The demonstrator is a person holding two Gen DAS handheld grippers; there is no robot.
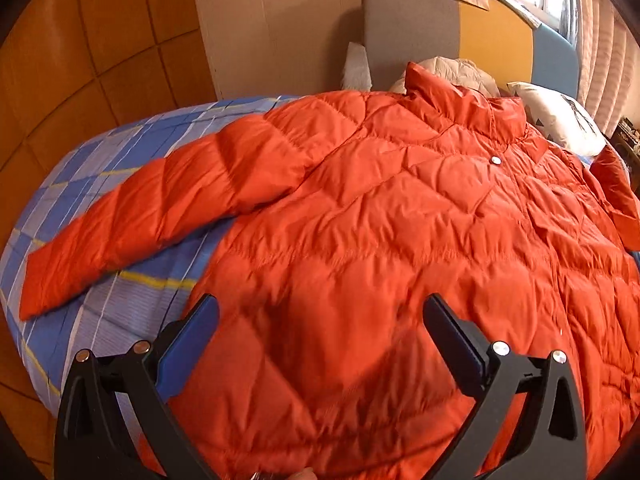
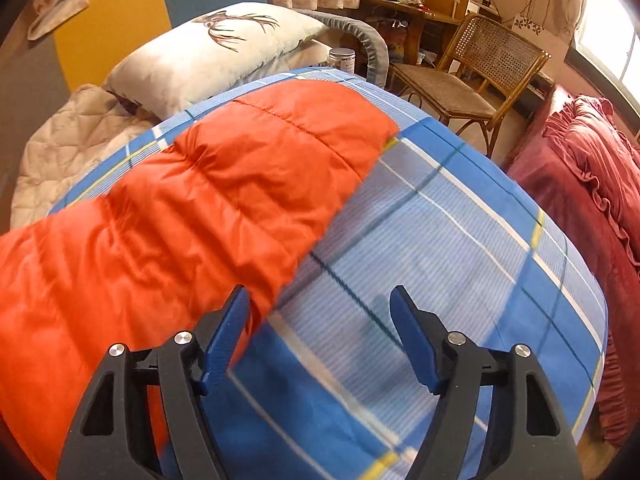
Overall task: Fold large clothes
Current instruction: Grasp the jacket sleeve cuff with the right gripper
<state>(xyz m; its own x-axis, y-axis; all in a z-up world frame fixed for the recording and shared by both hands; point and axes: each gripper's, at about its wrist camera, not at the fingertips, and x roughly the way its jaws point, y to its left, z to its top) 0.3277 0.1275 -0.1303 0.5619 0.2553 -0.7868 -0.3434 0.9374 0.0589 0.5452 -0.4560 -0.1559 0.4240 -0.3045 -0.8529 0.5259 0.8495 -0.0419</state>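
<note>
Orange quilted down jacket (image 1: 400, 208) lies spread front-up across the blue plaid bed sheet (image 1: 92, 184), collar at the far end toward the white printed pillow (image 1: 560, 116), one sleeve (image 1: 132, 224) stretched out to the left. And the left gripper (image 1: 320, 320) hovers low over the near hem, jaws spread wide, nothing between them. Over on the other side, the right gripper (image 2: 320, 308) is released too, open above bare sheet, its left finger just at the edge of the jacket's other sleeve (image 2: 240, 168), which runs out toward the far right, its cuff pointing toward the rattan chair (image 2: 472, 76).

Looks like the opening move: bring a sleeve in across the body. To do it well, I'd say pinch the sleeve near the cuff, taking both fabric layers, because this slick puffy shell will slide out of a shallow bite. Lift only enough to clear the sheet, carry it across the chest, lay it flat. The other gripper can press the shoulder seam so the body doesn't drag along. Trapped air may spring the fold back, so press it down before letting go.
</note>
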